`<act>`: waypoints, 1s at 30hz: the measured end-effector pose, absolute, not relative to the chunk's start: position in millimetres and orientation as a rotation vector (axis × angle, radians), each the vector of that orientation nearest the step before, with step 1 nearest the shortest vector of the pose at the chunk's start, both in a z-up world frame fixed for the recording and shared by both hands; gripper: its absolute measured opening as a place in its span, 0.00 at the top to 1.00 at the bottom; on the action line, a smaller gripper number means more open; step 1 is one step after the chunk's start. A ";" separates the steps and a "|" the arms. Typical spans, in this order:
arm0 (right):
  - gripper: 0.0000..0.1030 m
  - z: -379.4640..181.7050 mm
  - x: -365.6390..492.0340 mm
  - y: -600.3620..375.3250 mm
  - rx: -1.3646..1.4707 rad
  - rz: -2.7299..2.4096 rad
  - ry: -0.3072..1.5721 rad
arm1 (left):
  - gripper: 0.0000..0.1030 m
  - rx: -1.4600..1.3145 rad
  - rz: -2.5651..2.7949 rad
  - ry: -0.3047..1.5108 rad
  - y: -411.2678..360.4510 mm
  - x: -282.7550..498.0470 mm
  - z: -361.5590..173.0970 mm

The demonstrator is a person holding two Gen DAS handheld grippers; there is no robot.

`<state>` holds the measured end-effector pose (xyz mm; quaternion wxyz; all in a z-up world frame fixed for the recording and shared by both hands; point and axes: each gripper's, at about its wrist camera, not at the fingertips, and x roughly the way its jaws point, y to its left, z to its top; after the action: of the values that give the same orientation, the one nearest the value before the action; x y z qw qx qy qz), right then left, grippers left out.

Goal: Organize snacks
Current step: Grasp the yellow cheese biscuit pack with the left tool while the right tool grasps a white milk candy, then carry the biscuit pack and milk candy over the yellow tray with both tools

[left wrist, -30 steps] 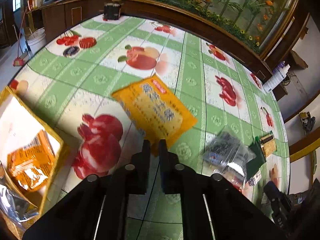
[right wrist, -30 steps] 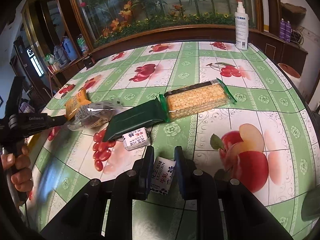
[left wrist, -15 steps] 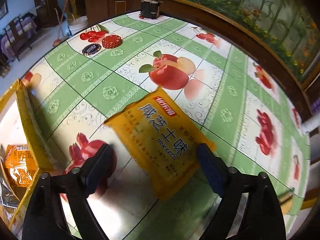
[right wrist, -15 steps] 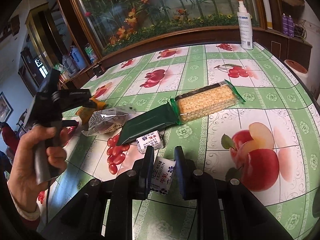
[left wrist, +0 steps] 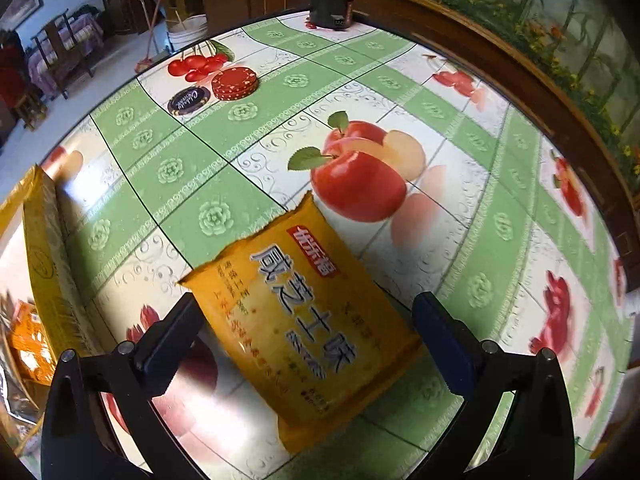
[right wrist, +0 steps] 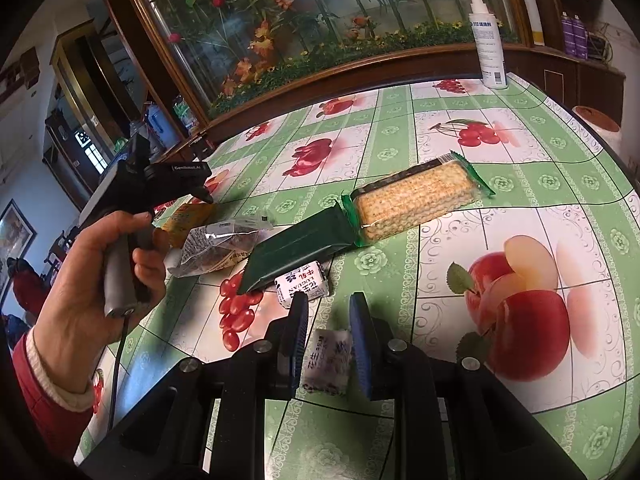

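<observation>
While the right tool [right wrist: 329, 340] pinches a small wrapped candy [right wrist: 327, 361], the left tool [left wrist: 306, 330], its jaws just opened wide, straddles the orange biscuit packet [left wrist: 308, 322] lying on the desk [left wrist: 248, 152]. Judged next: close on the packet, then carry it to the yellow box [left wrist: 44, 248] alongside.

Left wrist view looks steeply down, close above the tabletop [left wrist: 248, 184]. Right wrist view faces obliquely across it. Both show the orange packet [left wrist: 304, 320].

Bright daylight; glare patch on tablecloth [left wrist: 208, 396] near bottom; strong fisheye bending, dark vignetted corners; slight edge blur.
</observation>
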<state>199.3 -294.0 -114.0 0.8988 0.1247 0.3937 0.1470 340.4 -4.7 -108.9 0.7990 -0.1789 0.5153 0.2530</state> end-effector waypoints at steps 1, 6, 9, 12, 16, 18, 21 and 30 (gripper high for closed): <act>0.78 -114.2 199.5 -294.4 0.260 0.304 0.815 | 0.00 -0.349 0.543 1.117 -7.7 343.8 -110.5; 0.78 -113.8 198.2 -295.1 0.265 0.301 0.810 | 0.16 -0.276 0.463 1.058 -22.0 332.2 -107.5; 0.78 -113.0 197.7 -295.8 0.268 0.301 0.804 | 0.33 -0.231 0.361 1.053 -37.3 315.2 -101.9; 0.79 -110.9 195.9 -294.8 0.266 0.306 0.798 | 0.33 -0.181 0.287 1.043 -50.6 293.9 -101.4; 0.79 -106.5 192.2 -292.6 0.261 0.315 0.788 | 0.33 -0.158 0.186 1.020 -56.4 255.6 -97.9; 0.80 -101.2 188.7 -290.7 0.252 0.320 0.773 | 0.33 -0.155 0.141 1.007 -54.4 231.4 -92.5; 0.80 -93.0 181.0 -286.2 0.247 0.330 0.752 | 0.33 -0.126 0.102 0.960 -49.6 188.4 -78.6; 0.80 -71.4 136.0 -260.1 0.274 0.403 0.686 | 0.33 -0.089 0.106 0.814 -20.0 93.0 -26.6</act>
<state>136.0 -260.1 -71.4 0.9128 0.1328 0.3330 0.1954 93.0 -20.0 -26.6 0.9160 -0.0430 0.3956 0.0513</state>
